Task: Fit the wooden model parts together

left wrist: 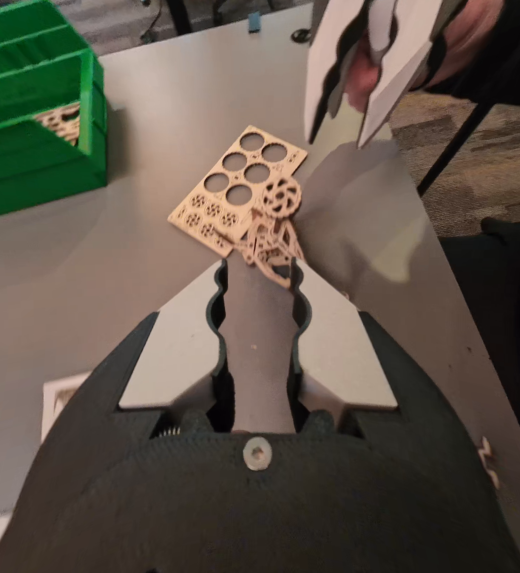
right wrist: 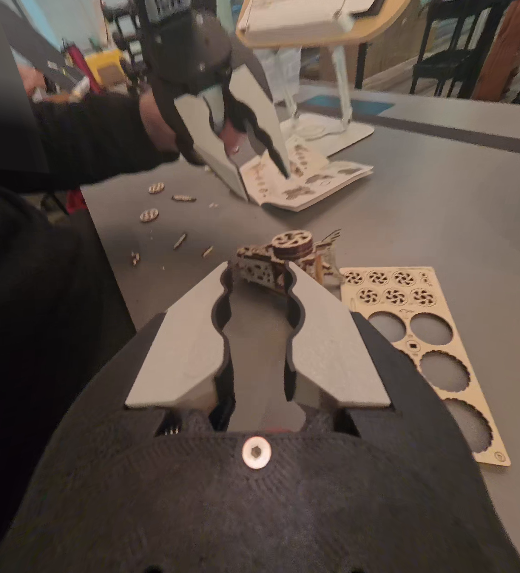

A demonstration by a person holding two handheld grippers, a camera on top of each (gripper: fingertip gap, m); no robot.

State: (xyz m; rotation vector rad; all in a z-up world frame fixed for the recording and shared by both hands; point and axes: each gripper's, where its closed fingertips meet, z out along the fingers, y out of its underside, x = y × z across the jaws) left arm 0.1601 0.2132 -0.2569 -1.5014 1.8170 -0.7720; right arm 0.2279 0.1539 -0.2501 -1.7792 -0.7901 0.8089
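Note:
The partly built wooden model [left wrist: 268, 238] lies on the grey table [left wrist: 97, 279] with a toothed wheel [left wrist: 280, 197] on top, next to a laser-cut wooden sheet [left wrist: 294, 156] with round cut-outs. My left gripper [left wrist: 258, 265] is open and empty, and the model's tail shows just past its right fingertip. In the right wrist view the left gripper [right wrist: 264, 187] hangs over a booklet, away from the model [right wrist: 271, 263]. My right gripper [right wrist: 257, 268] is open and empty, just short of the model. The left wrist view shows the right gripper [left wrist: 336, 142] raised above the table.
A green bin [left wrist: 35, 155] with more wooden sheets stands at the far left. An open booklet [right wrist: 314, 186] and a white stand [right wrist: 323, 130] lie beyond the model. Several small loose wooden pieces [right wrist: 149, 215] are scattered near the table's left edge. The wooden sheet [right wrist: 385, 307] lies right of my right gripper. My hands' fingertips stand some 10 cm from each other.

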